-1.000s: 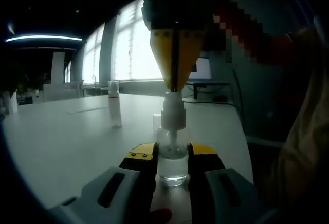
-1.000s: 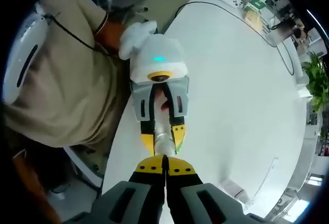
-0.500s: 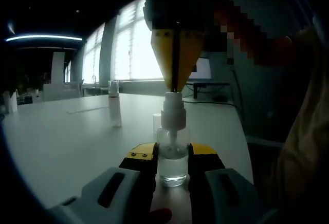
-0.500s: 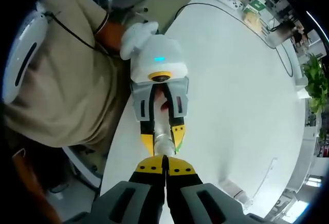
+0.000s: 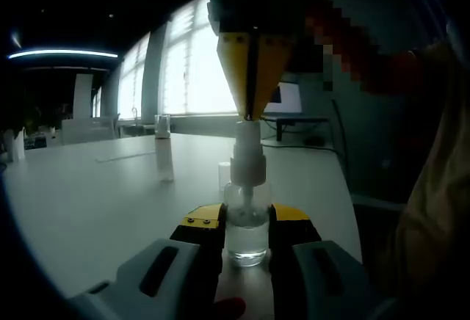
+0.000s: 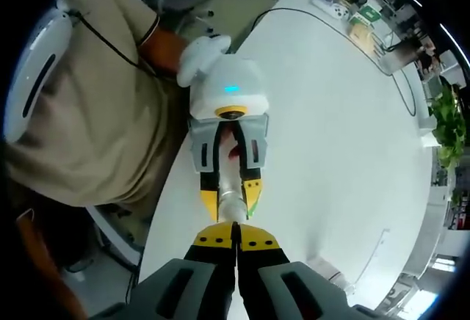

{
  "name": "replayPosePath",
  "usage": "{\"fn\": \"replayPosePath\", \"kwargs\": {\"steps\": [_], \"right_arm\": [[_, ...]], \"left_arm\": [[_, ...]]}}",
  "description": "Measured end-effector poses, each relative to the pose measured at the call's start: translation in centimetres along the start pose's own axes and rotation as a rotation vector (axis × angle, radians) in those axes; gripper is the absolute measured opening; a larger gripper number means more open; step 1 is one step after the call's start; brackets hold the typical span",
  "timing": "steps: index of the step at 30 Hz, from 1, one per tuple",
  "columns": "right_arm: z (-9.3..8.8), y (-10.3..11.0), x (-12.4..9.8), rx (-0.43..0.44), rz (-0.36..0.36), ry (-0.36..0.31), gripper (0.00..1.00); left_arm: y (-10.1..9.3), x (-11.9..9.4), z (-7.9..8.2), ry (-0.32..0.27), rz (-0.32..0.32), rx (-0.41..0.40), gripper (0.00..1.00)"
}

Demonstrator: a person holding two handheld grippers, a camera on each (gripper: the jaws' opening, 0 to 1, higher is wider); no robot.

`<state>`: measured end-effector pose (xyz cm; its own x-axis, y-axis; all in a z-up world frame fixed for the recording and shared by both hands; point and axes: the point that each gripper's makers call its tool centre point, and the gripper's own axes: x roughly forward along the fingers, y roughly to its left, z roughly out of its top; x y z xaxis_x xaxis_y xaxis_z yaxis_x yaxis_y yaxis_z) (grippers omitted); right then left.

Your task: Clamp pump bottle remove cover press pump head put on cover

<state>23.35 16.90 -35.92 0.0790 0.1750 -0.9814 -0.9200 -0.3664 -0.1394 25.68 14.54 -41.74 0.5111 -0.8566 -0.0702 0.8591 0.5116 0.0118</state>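
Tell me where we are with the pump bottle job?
Done: the left gripper clamps the small clear pump bottle on the white table, and its clear cover stands apart behind. In hand: the shut right gripper sits tip-down on the white pump head. Left: replacing the cover.

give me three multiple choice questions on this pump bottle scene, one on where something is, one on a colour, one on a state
1. Where is the pump bottle?
A. lying on the floor
B. between the jaws of the left hand-held gripper
C. on a shelf

2. What colour are the tips of the right hand-held gripper?
A. yellow
B. blue
C. pink

3. How do the right hand-held gripper's jaws stand?
A. wide open
B. around the bottle's body
C. closed together over the pump head

Answers:
1 B, the left jaws flank the clear bottle on the white table.
2 A, both views show yellow tips.
3 C, the tips meet at the pump head's top.
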Motion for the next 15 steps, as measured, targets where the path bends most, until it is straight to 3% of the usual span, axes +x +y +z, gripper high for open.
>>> {"fn": "replayPosePath", "kwargs": {"steps": [15], "right_arm": [[-0.02,-0.01,0.01,0.020,-0.002,-0.015,0.00]], "left_arm": [[-0.02,0.00,0.03,-0.001,0.001,0.003,0.14]]}}
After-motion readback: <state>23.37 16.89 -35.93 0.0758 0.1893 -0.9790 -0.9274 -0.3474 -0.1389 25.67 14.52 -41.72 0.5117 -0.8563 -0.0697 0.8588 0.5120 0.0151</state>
